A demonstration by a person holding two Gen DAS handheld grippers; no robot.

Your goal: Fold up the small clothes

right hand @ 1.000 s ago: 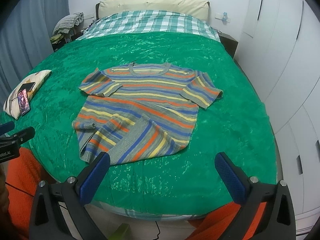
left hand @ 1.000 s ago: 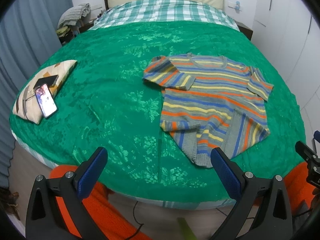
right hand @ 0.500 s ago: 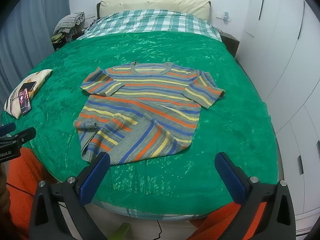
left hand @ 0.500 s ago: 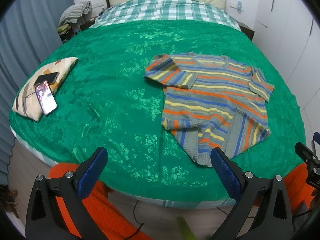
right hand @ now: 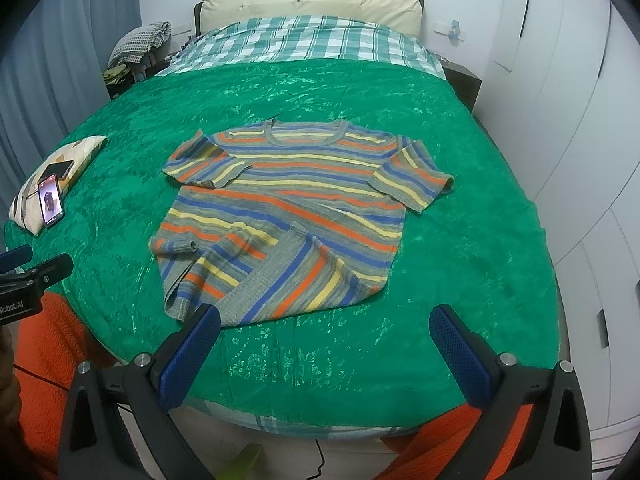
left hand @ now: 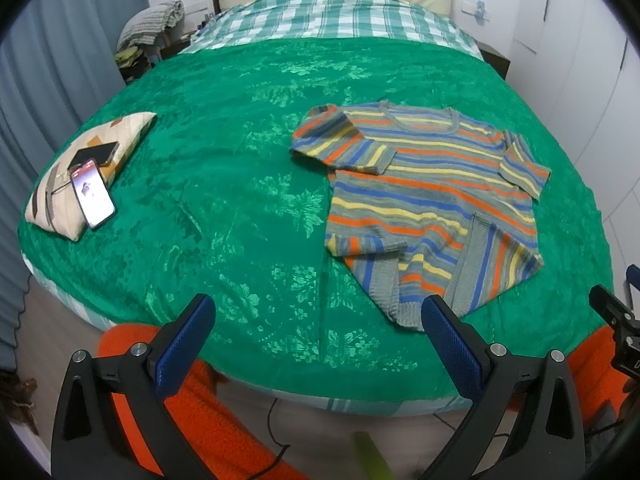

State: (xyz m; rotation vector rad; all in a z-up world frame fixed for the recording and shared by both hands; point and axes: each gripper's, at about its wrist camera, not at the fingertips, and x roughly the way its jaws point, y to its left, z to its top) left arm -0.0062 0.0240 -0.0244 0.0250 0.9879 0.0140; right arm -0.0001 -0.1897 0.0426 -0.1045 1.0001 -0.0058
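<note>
Now nearer the striped sweater [right hand: 288, 216], both grippers [left hand: 316, 316] [right hand: 324, 324] spread, empty.

Each hand-held gripper [left hand: 316, 334] [right hand: 325, 338] has black arms, silver screws, blue textured pads [left hand: 450, 346]; orange knit clothing [right hand: 48, 364] below.

1. One striped sweater [right hand: 288, 216] was counted, laid on the one green bedspread [right hand: 460, 152].
2. Two short sleeves were counted on it.
3. One patterned cushion [left hand: 120, 136] was seen near the bedspread's left edge.
4. Two phones were counted on that cushion: one lit phone [left hand: 93, 193] and one dark phone [left hand: 94, 154].
5. Two grippers were counted, the left gripper [left hand: 316, 334] and the right gripper [right hand: 326, 344], each with two blue-padded fingers spread wide.
6. One cream headboard [right hand: 312, 2] was counted.
</note>
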